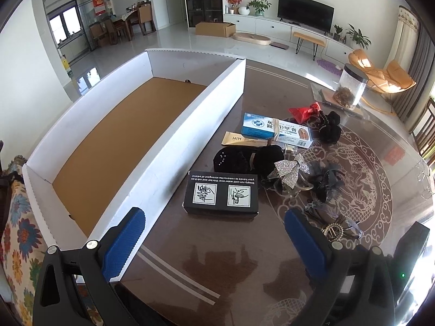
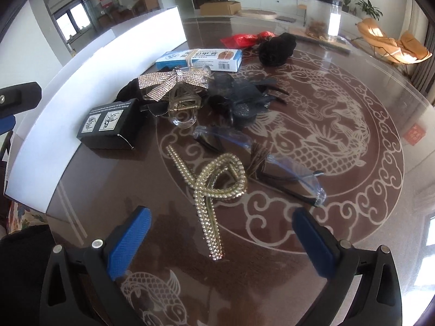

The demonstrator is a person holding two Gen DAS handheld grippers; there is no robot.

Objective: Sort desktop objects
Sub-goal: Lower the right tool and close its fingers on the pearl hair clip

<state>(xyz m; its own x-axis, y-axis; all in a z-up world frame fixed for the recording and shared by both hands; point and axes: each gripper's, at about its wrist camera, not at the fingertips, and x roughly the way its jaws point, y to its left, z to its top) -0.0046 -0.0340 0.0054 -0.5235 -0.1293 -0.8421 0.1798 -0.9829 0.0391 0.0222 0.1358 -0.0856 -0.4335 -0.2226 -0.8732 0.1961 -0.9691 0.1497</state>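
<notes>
At far left, the white tray [image 1: 136, 146] sits on the bench [image 1: 244, 258], empty. Your left tongs [image 1: 214, 241] are released, facing the black box [image 1: 220, 194]. Your right tongs [image 2: 221, 240] are released, nearer the pearl clip [image 2: 210, 190], its long axis pointing at them. Only the right view shows the clip fully.

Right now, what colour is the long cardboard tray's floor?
Brown, inside white walls; the long cardboard tray shows best from the left wrist.
</notes>
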